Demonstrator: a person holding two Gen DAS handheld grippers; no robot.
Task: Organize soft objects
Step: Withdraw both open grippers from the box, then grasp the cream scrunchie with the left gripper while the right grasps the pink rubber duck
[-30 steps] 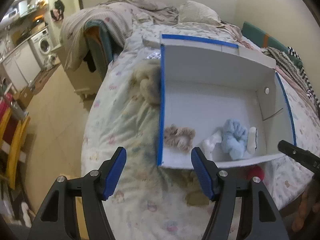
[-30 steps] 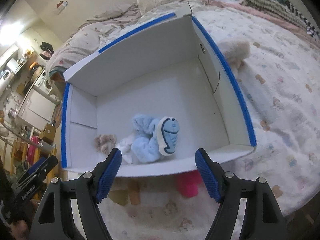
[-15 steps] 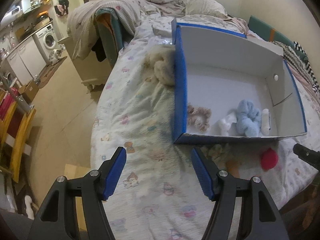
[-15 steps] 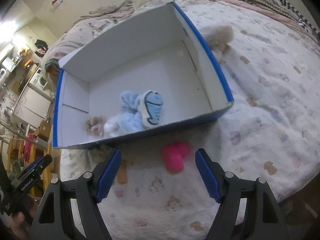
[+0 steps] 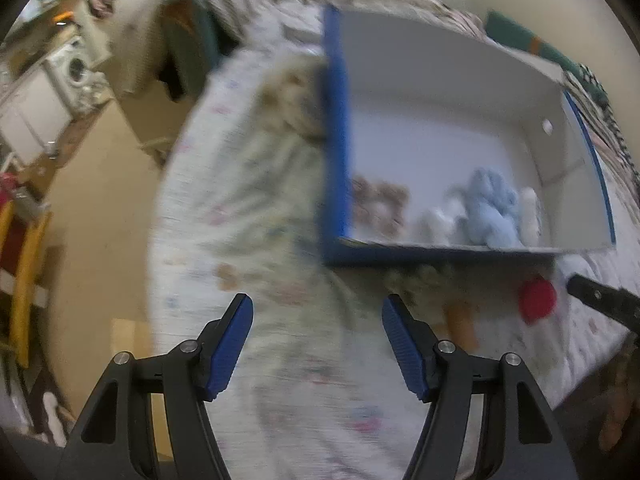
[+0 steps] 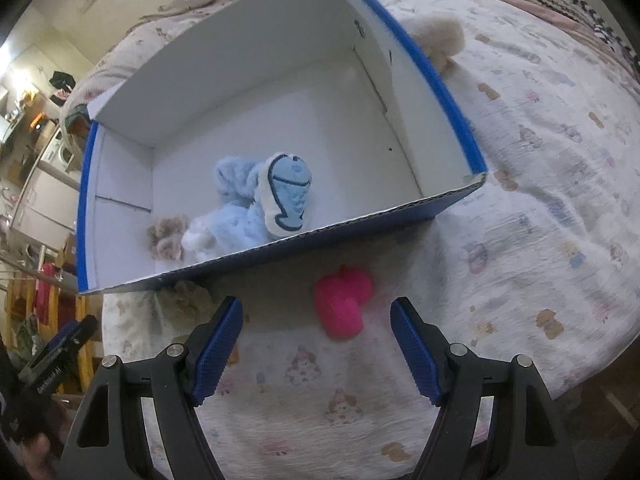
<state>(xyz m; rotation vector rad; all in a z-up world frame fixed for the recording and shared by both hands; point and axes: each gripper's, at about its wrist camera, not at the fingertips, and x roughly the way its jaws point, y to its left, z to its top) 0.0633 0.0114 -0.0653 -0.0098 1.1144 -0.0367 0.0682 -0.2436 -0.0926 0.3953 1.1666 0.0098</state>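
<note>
The left wrist view looks down and forward over the bed (image 5: 240,208) from off its near edge, along its own spread tongs (image 5: 316,344) at 6 o'clock. It faces the blue-edged box (image 5: 336,128) at about 1 o'clock, seen from outside its left corner, with room floor at 9 o'clock; the frame is motion-blurred. The right wrist view sits nearer, above the bed (image 6: 540,200), looking past its tongs (image 6: 316,344) into the box (image 6: 440,80) at 12 o'clock. Both views share the box interior, the pale blue plush (image 5: 490,212) (image 6: 240,216) and the pink toy (image 5: 536,300) (image 6: 342,304) outside its near wall. Each catches the other tool at its rim.
</note>
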